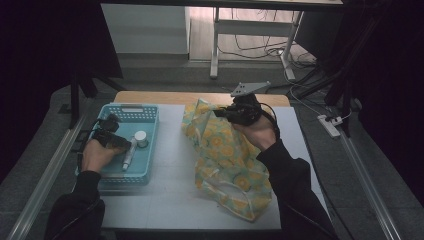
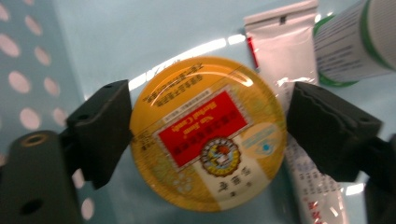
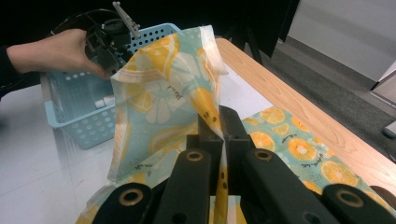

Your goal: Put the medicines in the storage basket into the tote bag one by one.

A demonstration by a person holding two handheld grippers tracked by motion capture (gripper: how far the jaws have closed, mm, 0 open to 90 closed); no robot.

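**Left claw straddling tin in basket; right claw clenched on bag edge**

The round yellow tin (image 2: pixel 208 133) lies flat on the floor of the light blue basket (image 1: pixel 150 117), lid up, with a red label across its middle. In the left gripper view my left claw (image 2: pixel 208 135) stands over it with one jaw on each side of the tin. The left-hand jaw sits against the tin's rim; the right-hand jaw stands just beside the rim, and I cannot tell whether it touches. I cannot tell whether the tin is gripped. The tin is not lifted.

Just beside the tin lies a white tube (image 2: pixel 292 93), partly under the right-hand jaw. A white container with green bands (image 2: pixel 350 42) lies near the tube's crimped end. In the high view the basket stands at the left side of the white worktop (image 1: pixel 170 150), with my left hand (image 1: pixel 97 155) over its near part.

My right claw (image 3: pixel 223 126) is clenched on the edge of the orange-print bag (image 1: pixel 225 155), with the jaws pressed together and the fabric pinched between them. It holds that edge raised above the worktop. The rest of the bag lies spread on the worktop, to the right of the basket and apart from it. My right hand (image 1: pixel 260 131) holds the claw over the bag's far end.
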